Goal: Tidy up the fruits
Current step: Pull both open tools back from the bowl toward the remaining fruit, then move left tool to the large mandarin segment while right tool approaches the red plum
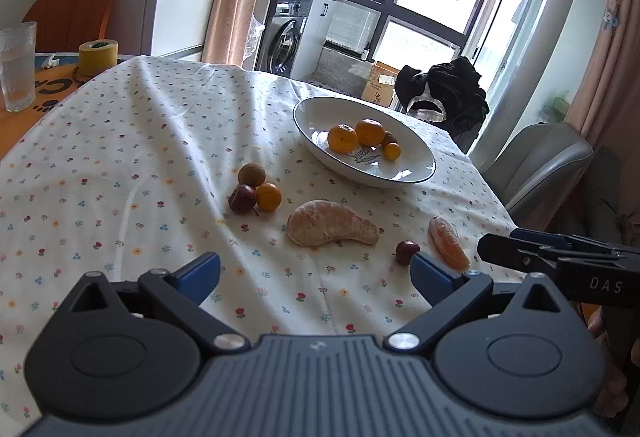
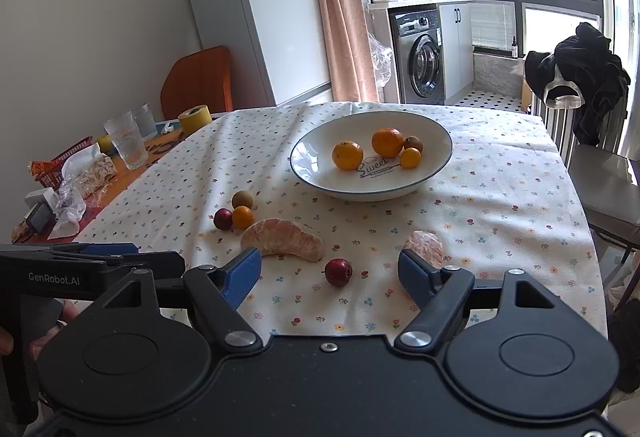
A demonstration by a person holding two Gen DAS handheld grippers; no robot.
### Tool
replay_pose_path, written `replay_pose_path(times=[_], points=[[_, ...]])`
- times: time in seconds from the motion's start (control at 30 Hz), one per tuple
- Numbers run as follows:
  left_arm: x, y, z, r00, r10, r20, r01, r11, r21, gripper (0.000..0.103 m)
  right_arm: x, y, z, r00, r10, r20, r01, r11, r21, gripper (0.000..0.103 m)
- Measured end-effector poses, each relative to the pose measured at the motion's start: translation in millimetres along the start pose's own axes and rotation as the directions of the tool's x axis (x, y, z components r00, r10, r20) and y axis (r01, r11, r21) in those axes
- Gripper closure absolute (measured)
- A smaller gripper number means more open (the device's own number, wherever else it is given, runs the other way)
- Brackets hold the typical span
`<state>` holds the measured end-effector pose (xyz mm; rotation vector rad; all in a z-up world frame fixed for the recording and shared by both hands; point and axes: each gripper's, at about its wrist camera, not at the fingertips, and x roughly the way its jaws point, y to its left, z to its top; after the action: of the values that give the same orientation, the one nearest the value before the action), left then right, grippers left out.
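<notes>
While both sets of tongs hover low over the desk (image 2: 500, 197), nothing is held: the left tongs (image 1: 316, 271) are spread wide and empty, and the right tongs (image 2: 330, 273) are likewise spread and empty. A white bowl (image 2: 316, 173) is seen at 12 o'clock in the right wrist view, and two mandarins, a kumquat and a small brown fruit are already gathered in it.

Outside the bowl, several fruits are left on the flowered cloth: a small red fruit (image 2: 338, 271) lies between the right fingers, a large peeled citrus piece (image 2: 283, 239) at 11 o'clock of it, a smaller peeled piece (image 2: 425, 247) just beside the right-hand blue pad at 1 o'clock, and a cluster of three small fruits (image 2: 236, 211) further off at 10 o'clock.

The red fruit is judged the likely next pick. It is best approached with the right tongs lowered straight down, centred on it, and closed gently, since so round a fruit may roll on the wrinkled cloth.
</notes>
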<state>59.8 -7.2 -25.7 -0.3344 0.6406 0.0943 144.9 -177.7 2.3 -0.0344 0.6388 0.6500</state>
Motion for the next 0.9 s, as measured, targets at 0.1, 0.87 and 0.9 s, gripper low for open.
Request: replay_pose_path(times=[0.1, 0.87, 0.9], points=[[1, 1, -2, 1.000, 0.020, 0.019, -0.019, 0.999, -0.040, 0.003, 1, -2, -2, 1.000, -0.005, 0.001, 0.005, 1.000, 0.004, 0.029], [31, -3, -15, 0.999, 0.039, -0.020, -0.041, 0.994, -0.106, 0.003, 19, -17, -14, 1.000, 0.008, -0.022, -0.008, 1.000, 0.030, 0.034], [30, -4, -12, 0.999, 0.037, -0.015, -0.038, 0.994, -0.101, 0.003, 20, -16, -14, 1.000, 0.013, -0.022, -0.012, 1.000, 0.027, 0.034]])
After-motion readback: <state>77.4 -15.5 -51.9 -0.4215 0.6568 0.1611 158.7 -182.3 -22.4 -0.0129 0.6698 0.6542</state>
